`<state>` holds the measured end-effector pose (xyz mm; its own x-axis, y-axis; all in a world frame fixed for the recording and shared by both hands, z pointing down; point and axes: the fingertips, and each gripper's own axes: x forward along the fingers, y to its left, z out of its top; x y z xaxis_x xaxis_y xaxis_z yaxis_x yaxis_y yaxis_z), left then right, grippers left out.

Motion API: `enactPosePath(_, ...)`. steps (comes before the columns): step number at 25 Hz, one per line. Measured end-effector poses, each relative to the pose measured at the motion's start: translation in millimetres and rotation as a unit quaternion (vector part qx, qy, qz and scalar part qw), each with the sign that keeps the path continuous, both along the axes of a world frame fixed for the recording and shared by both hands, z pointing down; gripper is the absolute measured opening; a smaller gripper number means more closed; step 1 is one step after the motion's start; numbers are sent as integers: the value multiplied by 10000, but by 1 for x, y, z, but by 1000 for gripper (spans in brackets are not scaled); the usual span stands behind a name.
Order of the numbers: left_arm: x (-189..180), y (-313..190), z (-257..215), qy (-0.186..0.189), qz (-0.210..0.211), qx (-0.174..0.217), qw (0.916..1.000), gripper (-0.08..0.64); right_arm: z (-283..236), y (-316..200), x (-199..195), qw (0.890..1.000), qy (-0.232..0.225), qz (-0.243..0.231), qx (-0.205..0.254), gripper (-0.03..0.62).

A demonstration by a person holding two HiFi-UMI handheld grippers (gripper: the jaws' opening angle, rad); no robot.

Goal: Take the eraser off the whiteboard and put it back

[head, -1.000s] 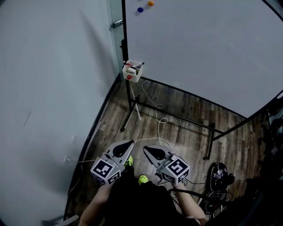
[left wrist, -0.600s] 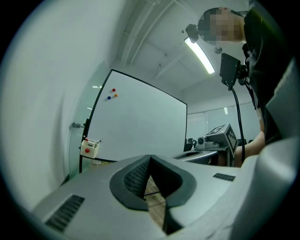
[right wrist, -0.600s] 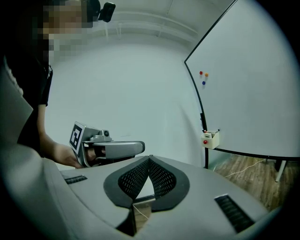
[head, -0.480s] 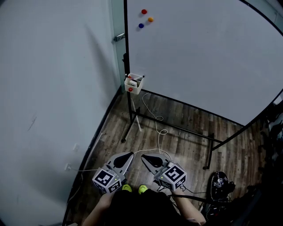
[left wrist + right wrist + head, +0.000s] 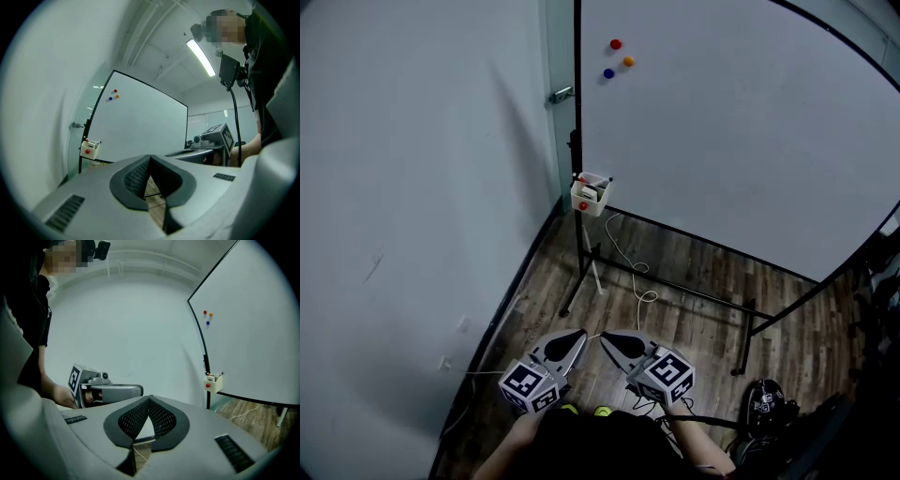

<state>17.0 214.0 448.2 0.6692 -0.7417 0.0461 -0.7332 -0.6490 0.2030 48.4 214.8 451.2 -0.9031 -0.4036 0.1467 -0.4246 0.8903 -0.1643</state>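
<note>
Two grippers are held low at six o'clock of the head view, close to the person's body and well apart from the whiteboard (image 5: 750,122), which stands on its frame between twelve and two o'clock. The left gripper (image 5: 578,334) is seen with its fingers (image 5: 136,178) drawn together to a narrow slit, with nothing between them but the wooden floor (image 5: 694,272) beyond. The right gripper (image 5: 607,337) is likewise closed tip to tip on nothing. No eraser can be made out on the board's face; only three round magnets (image 5: 616,44), red, blue and orange, are seen near its eleven o'clock corner. A small white holder (image 5: 591,193) is hung at the board's seven o'clock corner with marker-like items in it, and whether the eraser lies among them is too small to be told. The step in hand is judged to be a stand-off from the board with empty fingers. That is fitted equally by an eraser yet to be lifted and by one already set back, so no next move is fixed. Any grasp at the board would call for opened fingers carried toward twelve o'clock.
</note>
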Motion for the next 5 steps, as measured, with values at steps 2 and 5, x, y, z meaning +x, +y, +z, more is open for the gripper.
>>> enactPosePath(2, 4, 1, 1, 22, 11, -24, 10000, 20, 0, 0, 2, 10000, 12, -10, -28, 15)
enactPosePath(5, 10, 9, 3, 48, 58, -119, 9999, 21, 1, 4, 5, 9999, 44, -55, -93, 15)
